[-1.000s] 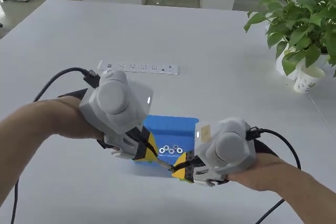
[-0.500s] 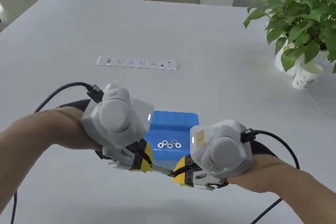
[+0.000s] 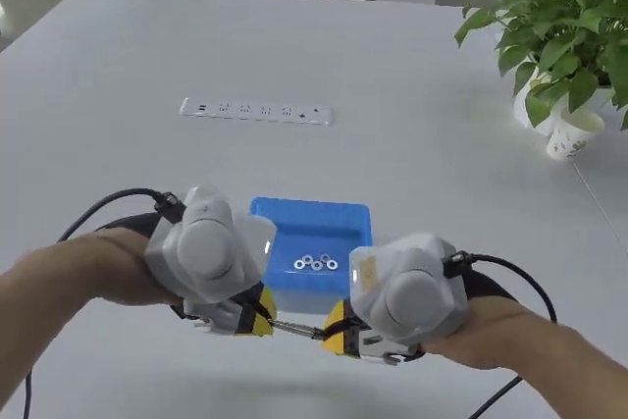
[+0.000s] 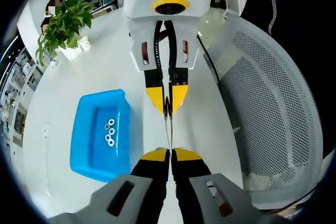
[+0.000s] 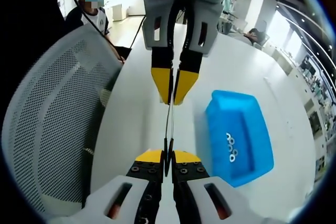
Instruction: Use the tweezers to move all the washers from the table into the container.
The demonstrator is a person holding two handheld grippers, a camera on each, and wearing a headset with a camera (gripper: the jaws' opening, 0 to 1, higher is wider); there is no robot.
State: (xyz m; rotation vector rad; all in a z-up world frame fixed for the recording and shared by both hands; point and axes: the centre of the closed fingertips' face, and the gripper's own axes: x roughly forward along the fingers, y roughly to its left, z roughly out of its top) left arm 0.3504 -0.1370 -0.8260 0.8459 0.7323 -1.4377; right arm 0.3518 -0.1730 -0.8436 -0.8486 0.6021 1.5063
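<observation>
The blue container [image 3: 312,220] holds three small silver washers [image 3: 316,263]. Just in front of it, my left gripper [image 3: 266,322] and right gripper [image 3: 332,330] face each other tip to tip. A thin pair of tweezers [image 3: 295,328] spans the short gap between them, and each gripper is shut on one end. In the left gripper view my left gripper [image 4: 169,153] pinches the tweezers [image 4: 168,127], with the right gripper [image 4: 167,102] opposite and the container [image 4: 89,148] with its washers [image 4: 109,132] to the left. The right gripper view shows my right gripper [image 5: 165,157], the tweezers [image 5: 169,124], the left gripper [image 5: 174,96], the container [image 5: 252,129] and the washers [image 5: 231,148].
A white power strip [image 3: 255,111] lies on the white table [image 3: 412,144] beyond the container. A potted plant [image 3: 564,26] and a white cup [image 3: 571,134] stand at the far right. A grey mesh chair [image 4: 262,108] sits behind the grippers at the near table edge.
Both grippers have drawn back toward me from over the container's front edge to the table in front of it, still joined by the tweezers. The head camera has tilted a little.
</observation>
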